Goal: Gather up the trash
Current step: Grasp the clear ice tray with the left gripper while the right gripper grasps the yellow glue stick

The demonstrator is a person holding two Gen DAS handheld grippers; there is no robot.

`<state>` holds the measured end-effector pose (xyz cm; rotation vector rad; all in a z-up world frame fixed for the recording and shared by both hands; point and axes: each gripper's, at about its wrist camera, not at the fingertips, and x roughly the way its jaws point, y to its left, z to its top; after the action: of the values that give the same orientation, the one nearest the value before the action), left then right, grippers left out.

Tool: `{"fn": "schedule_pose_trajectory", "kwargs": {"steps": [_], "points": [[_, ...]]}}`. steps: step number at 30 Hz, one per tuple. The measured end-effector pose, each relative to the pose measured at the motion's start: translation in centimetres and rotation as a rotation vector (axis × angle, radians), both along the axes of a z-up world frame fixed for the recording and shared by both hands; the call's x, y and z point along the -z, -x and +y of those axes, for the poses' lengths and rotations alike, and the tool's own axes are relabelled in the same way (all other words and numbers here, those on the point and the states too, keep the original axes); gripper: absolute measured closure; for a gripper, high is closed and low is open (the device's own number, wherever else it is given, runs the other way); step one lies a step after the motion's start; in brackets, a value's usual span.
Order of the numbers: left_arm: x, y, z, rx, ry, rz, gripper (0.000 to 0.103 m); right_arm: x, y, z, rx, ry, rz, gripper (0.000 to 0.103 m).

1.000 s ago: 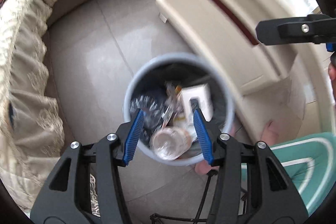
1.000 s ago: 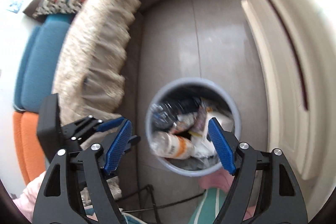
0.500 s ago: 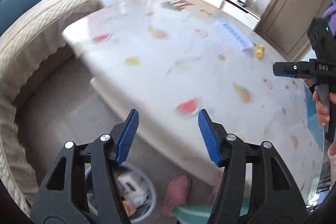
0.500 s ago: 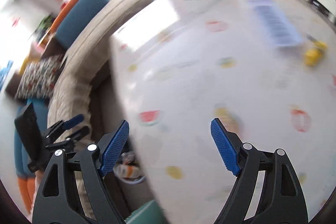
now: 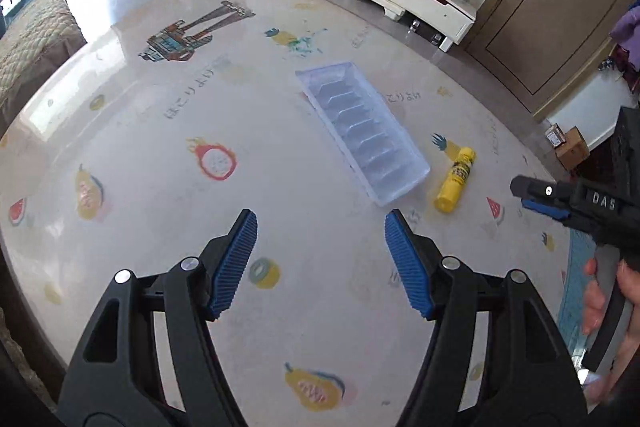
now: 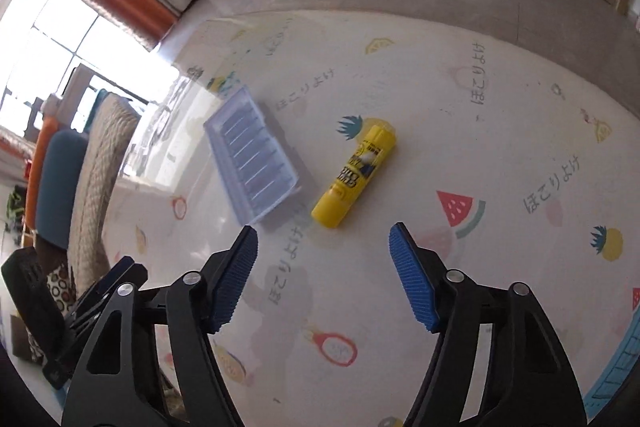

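Left tongs (image 5: pixel 320 223) and right tongs (image 6: pixel 323 235) both spread wide, nothing held. Swung up from the trash bin to the counter (image 5: pixel 132 147) within the last second, so last drop done, next pick starting. Remaining: clear plastic tray (image 5: pixel 360 131) mid-counter, yellow glue stick (image 6: pixel 355 175) just beside it, dead ahead of right tongs. Bin out of view now.

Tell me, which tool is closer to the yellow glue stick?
Right. The right tool hovers open just short of the glue stick; the left tool sits farther left, behind the clear tray.
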<state>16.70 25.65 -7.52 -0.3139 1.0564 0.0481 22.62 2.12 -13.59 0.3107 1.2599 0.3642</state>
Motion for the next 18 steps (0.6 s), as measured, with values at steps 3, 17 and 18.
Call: {"fn": "schedule_pose_trajectory", "kwargs": {"steps": [3,17,18], "points": [[1.7,-3.2,-0.4,-0.031,-0.007,0.031,0.039,1.5,-1.4,0.1,0.024,0.002,0.021,0.047],[7.0,-8.8,-2.2,-0.064,-0.02,0.118,0.065,4.9,-4.5,1.7,-0.001,0.053,0.032,0.06],[7.3,-8.9,-2.5,-0.053,-0.026,0.118,0.082,5.0,-4.4,1.8,-0.004,0.053,0.03,0.06]]}}
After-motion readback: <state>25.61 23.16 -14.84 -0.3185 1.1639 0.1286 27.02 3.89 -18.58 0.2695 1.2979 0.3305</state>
